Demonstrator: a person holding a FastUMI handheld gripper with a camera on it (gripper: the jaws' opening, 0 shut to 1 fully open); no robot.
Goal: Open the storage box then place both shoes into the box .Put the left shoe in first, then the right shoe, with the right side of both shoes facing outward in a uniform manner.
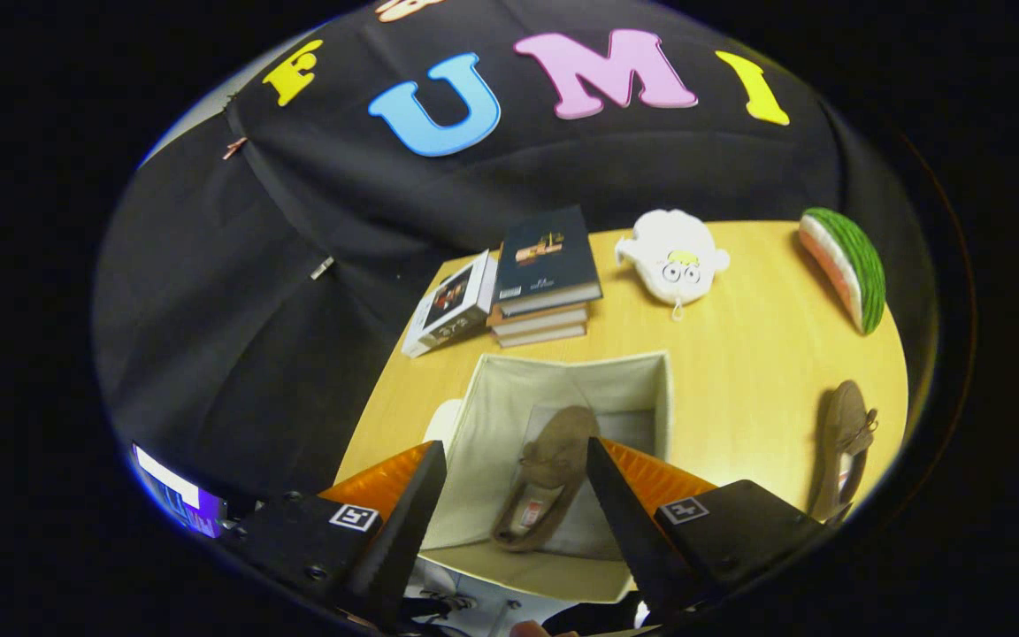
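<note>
Hovering above the open storage box [563, 389], the gripper [517, 460] stands spread wide and holds nothing. One shoe [549, 469] lies inside the box. The second shoe [846, 442] waits on the counter [739, 354], well apart; fetching it likely comes next.

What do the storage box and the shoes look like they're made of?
Storage box: likely fabric, cream, matte, soft creased walls. Shoe in the box, between the open claw fingers, and shoe on the table: probably suede or similar, brown, matte, napped look.
</note>
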